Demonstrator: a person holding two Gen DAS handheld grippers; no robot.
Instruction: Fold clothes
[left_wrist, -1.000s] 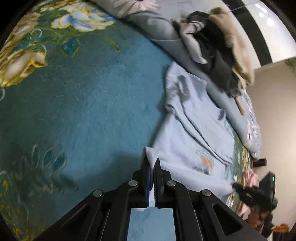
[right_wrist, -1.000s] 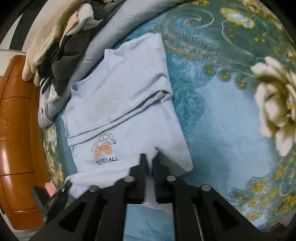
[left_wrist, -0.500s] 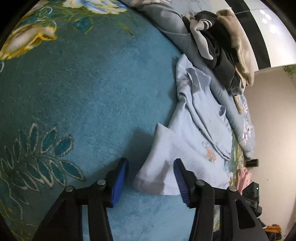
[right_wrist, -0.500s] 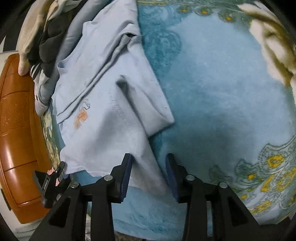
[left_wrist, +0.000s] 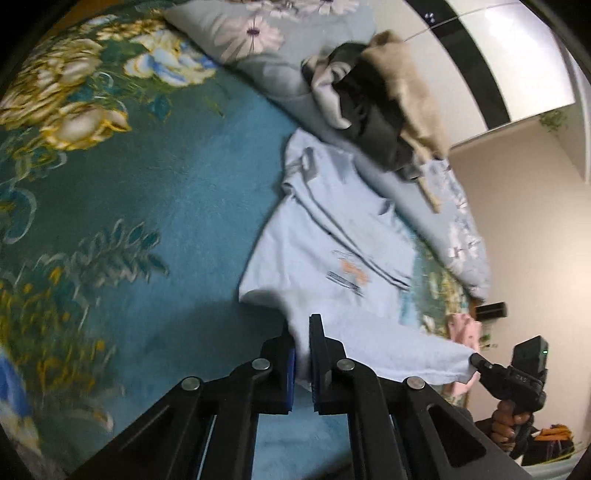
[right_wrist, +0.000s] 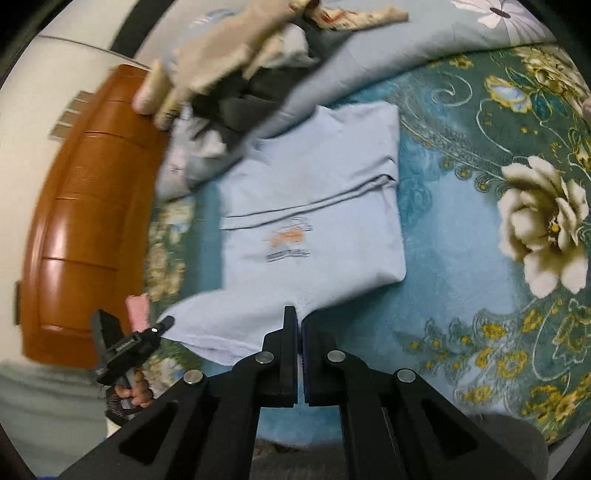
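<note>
**Both grippers clamped on the near hem of a pale blue T-shirt**

Both of my grippers are pinched shut on cloth. From the left wrist camera, my left gripper (left_wrist: 302, 334) has its two black fingers pressed together with a fold of the light blue T-shirt (left_wrist: 332, 240) caught between the blue pads. From the right wrist camera, my right gripper (right_wrist: 299, 325) is closed the same way, its fingers nearly touching, gripping the shirt's near edge.

Each camera also catches the other tool. At the lower right of the left view, the right gripper's tip meets a stretched corner of the shirt, with a hand (left_wrist: 509, 421) wrapped around its handle. At the lower left of the right view, the left gripper meets the opposite corner, held by the other hand (right_wrist: 135, 393).

The shirt lies on a teal floral blanket (left_wrist: 147, 192). Its far part rests flat and is folded over on itself, with a small orange car print (right_wrist: 290, 236) and dark lettering facing up. The near hem is drawn taut between the two grippers.

Beyond the shirt sits a heap of dark and beige clothes (right_wrist: 236, 74) on a grey-blue flowered quilt (right_wrist: 388, 40). An orange-brown wooden cabinet (right_wrist: 85, 206) stands on the left of the right view.
</note>
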